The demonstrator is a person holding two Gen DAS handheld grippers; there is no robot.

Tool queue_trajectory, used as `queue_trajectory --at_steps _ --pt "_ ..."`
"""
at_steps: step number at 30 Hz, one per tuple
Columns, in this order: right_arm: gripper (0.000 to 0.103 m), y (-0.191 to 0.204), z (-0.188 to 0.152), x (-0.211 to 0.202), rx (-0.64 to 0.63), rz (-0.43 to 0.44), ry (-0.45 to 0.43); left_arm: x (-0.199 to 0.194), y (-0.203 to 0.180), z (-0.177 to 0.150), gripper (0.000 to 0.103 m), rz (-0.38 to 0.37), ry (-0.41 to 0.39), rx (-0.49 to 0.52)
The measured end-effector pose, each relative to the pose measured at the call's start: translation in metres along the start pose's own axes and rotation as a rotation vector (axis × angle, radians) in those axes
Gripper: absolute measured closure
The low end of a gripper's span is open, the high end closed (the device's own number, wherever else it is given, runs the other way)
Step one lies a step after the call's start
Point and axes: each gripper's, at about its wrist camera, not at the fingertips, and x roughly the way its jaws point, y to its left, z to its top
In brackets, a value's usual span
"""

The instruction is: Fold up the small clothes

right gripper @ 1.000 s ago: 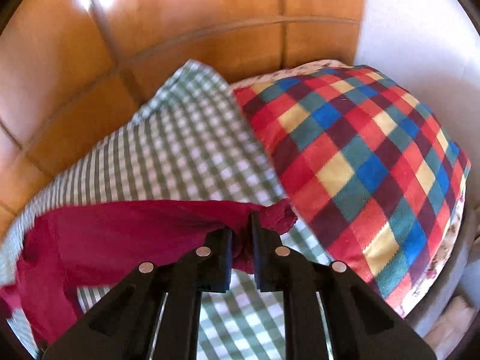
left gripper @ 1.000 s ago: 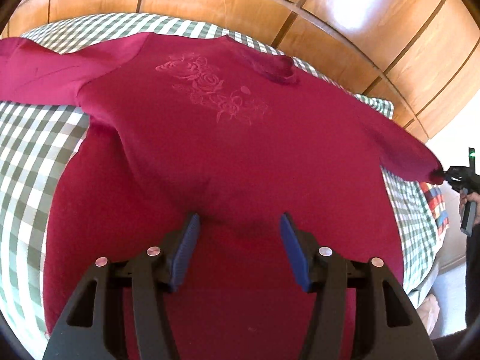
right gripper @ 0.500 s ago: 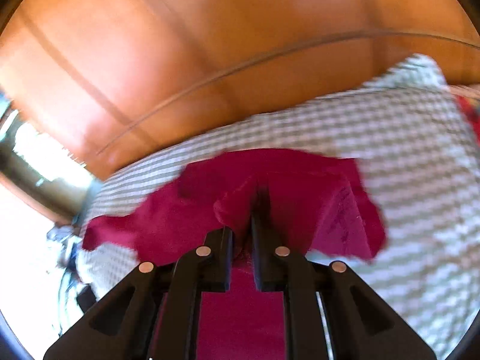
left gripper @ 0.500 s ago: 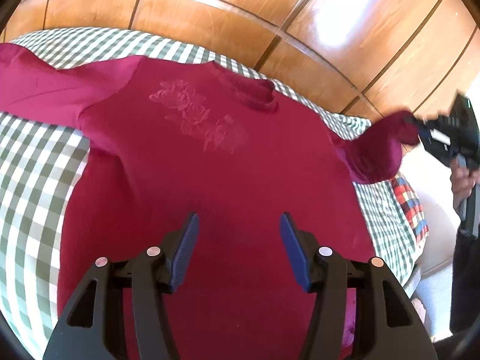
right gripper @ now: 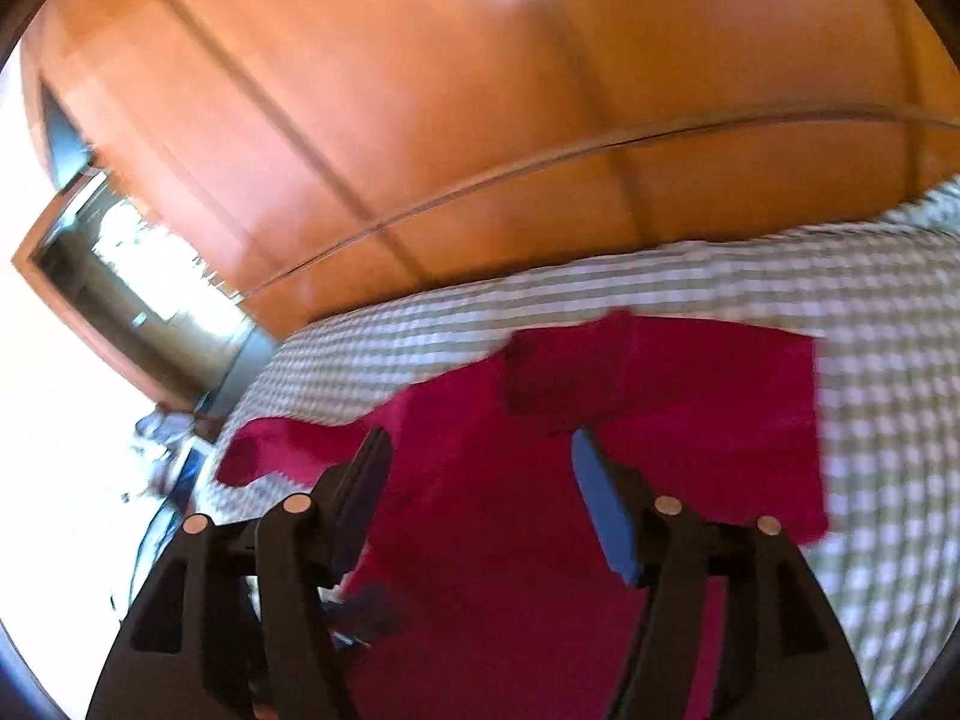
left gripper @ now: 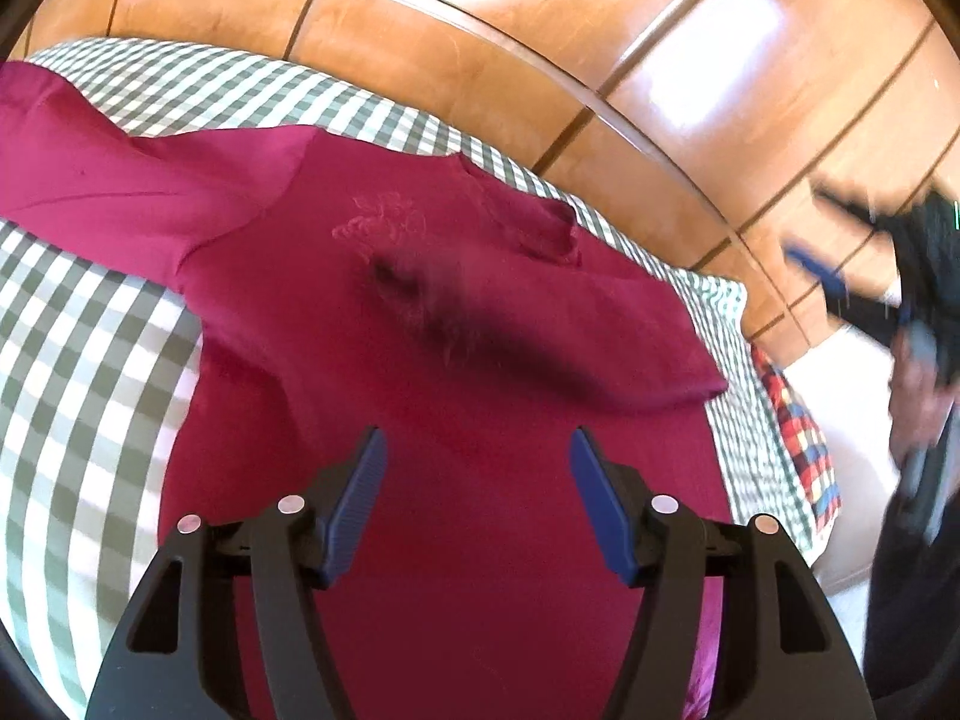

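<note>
A crimson long-sleeved top [left gripper: 480, 540] with a faint flower print lies flat on the green-checked bedspread [left gripper: 78, 396]. One sleeve [left gripper: 108, 180] stretches out to the far left. The other sleeve [left gripper: 570, 360], blurred, lies folded across the chest. My left gripper [left gripper: 474, 456] hovers over the lower body of the top, its jaws opening with only flat cloth below them. My right gripper [right gripper: 474, 450] hangs above the folded sleeve [right gripper: 660, 396], jaws opening, and nothing sits between its pads. In the left wrist view it appears blurred at the right [left gripper: 828, 240], held by a hand.
Glossy wooden panels [left gripper: 480, 60] rise behind the bed. A multicoloured plaid pillow [left gripper: 798, 426] lies at the bed's right end. In the right wrist view a bright window or mirror frame [right gripper: 120, 276] stands at the left.
My right gripper carried the sleeve from the plaid pillow end over onto the chest, then let it go and opened. My left gripper lifted slightly and its jaws widened a little.
</note>
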Motion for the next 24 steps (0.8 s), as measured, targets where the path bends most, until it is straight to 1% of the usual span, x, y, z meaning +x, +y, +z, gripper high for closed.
queue_trajectory --at_steps 2,5,7,8,10,11,12,13,14,15,16,17,18,20,21,22,23,24 --pt "0.037 -0.032 -0.018 -0.008 0.026 -0.076 0.006 0.006 0.003 0.007 0.041 -0.012 0.0 -0.021" --pt "0.037 -0.069 -0.045 -0.011 0.063 -0.154 0.035 0.022 0.014 0.02 0.041 -0.055 0.032 -0.113" --pt "0.036 -0.101 -0.064 -0.012 0.122 -0.177 0.06 0.033 0.025 0.027 0.041 -0.068 0.047 -0.193" --pt "0.037 -0.118 -0.073 -0.011 0.163 -0.18 0.075 0.039 0.03 0.03 0.041 -0.088 0.054 -0.229" --pt "0.039 -0.133 -0.082 -0.009 0.194 -0.194 0.081 0.047 0.035 0.034 0.041 -0.126 0.064 -0.288" --pt "0.039 -0.14 -0.083 -0.008 0.191 -0.209 0.082 0.05 0.035 0.037 0.043 -0.152 0.065 -0.304" --pt "0.039 -0.141 -0.085 -0.003 0.158 -0.247 0.086 0.052 0.032 0.04 0.055 -0.165 0.062 -0.303" --pt "0.039 -0.139 -0.087 0.001 0.13 -0.275 0.09 0.055 0.029 0.042 0.061 -0.164 0.06 -0.293" --pt "0.039 -0.138 -0.088 0.008 0.09 -0.317 0.096 0.058 0.024 0.045 0.075 -0.154 0.059 -0.277" --pt "0.039 -0.134 -0.089 0.019 0.03 -0.376 0.1 0.062 0.018 0.05 0.093 -0.138 0.053 -0.249" --pt "0.039 -0.131 -0.089 0.027 -0.005 -0.405 0.1 0.063 0.01 0.055 0.096 -0.115 0.045 -0.22" --pt "0.039 -0.129 -0.088 0.036 -0.025 -0.419 0.097 0.063 0.0 0.064 0.096 -0.098 0.026 -0.19" --pt "0.039 -0.132 -0.087 0.04 -0.019 -0.416 0.09 0.06 -0.005 0.072 0.096 -0.106 0.01 -0.175" --pt "0.039 -0.137 -0.078 0.045 0.025 -0.386 0.051 0.05 -0.02 0.095 0.096 -0.127 -0.043 -0.141" --pt "0.04 -0.14 -0.069 0.043 0.055 -0.367 0.001 0.037 -0.033 0.111 0.096 -0.162 -0.09 -0.108" --pt "0.04 -0.14 -0.064 0.042 0.066 -0.36 -0.024 0.021 -0.046 0.124 0.096 -0.193 -0.148 -0.062" --pt "0.04 -0.141 -0.059 0.039 0.082 -0.352 -0.058 0.006 -0.057 0.131 0.096 -0.208 -0.198 -0.017" --pt "0.04 -0.14 -0.058 0.038 0.086 -0.345 -0.068 -0.008 -0.066 0.137 0.096 -0.219 -0.24 0.027"
